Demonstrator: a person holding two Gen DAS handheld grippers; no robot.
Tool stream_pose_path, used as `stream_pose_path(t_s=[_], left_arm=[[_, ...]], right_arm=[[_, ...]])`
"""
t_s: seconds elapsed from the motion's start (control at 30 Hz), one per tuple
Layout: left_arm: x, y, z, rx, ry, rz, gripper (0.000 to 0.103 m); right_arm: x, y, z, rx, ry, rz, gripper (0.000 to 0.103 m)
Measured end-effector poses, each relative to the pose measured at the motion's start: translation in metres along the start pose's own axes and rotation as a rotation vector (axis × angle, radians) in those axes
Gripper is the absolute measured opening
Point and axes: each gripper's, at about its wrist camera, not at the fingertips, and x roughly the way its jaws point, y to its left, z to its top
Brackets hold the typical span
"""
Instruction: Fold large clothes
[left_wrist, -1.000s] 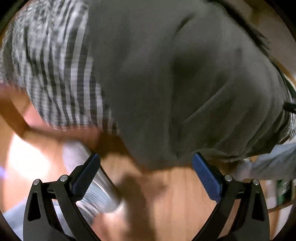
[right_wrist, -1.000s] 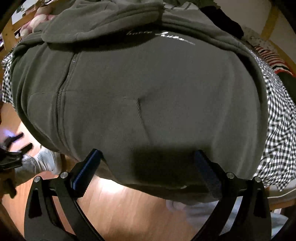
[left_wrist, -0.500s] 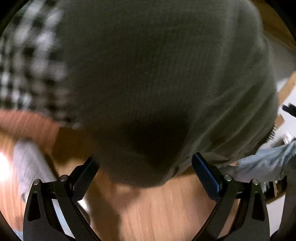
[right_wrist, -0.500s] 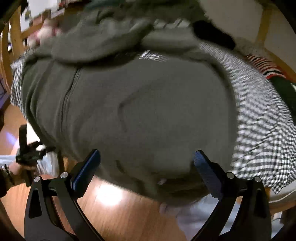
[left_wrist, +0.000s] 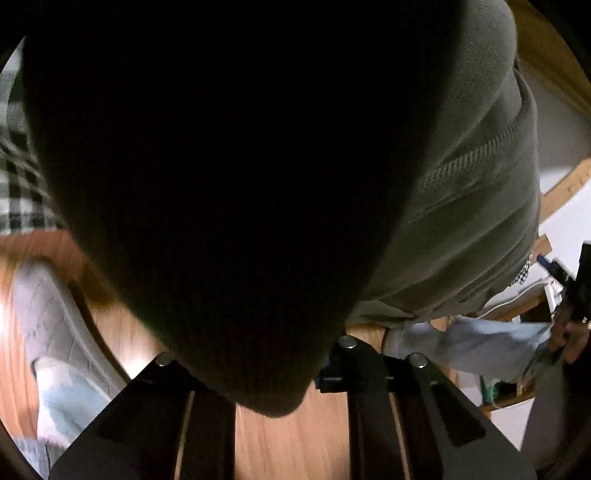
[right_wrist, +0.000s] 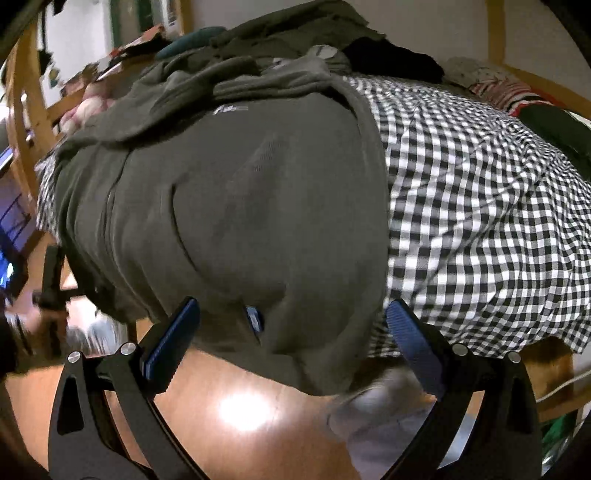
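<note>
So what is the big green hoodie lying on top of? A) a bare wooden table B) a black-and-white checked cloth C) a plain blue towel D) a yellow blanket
B: in the right wrist view the olive hoodie lies over a black-and-white checked cloth, which spreads out to its right and peeks out at its left edge too.

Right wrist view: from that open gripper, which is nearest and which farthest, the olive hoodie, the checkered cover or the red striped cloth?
From the right gripper, nearest first:
1. Olive hoodie: its hanging hem sits between the open fingers.
2. Checkered cover: beside the right finger, spreading away to the right.
3. Red striped cloth: far back, upper right.
</note>
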Motion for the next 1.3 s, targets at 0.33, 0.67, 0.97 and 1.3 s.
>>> stream_pose_path(t_s=[0.33, 0.67, 0.97, 1.3], left_arm=[[-0.038, -0.033, -0.008, 0.08, 0.122, 0.086, 0.013], [-0.074, -0.043, -0.004, 0.109, 0.18, 0.102, 0.013], [-0.069, -0.067, -0.021, 0.118, 0.203, 0.11, 0.013], [-0.059, -0.069, -0.022, 0.118, 0.243, 0.119, 0.025]], right_arm=[[0.04, -0.045, -0.056, 0.002, 0.105, 0.034, 0.099], [0.103, -0.061, -0.064, 0.038, 0.163, 0.221, 0.099], [0.124, -0.062, -0.052, 0.086, 0.212, 0.352, 0.072], [0.11, -0.066, -0.061, 0.148, 0.316, 0.467, 0.014]])
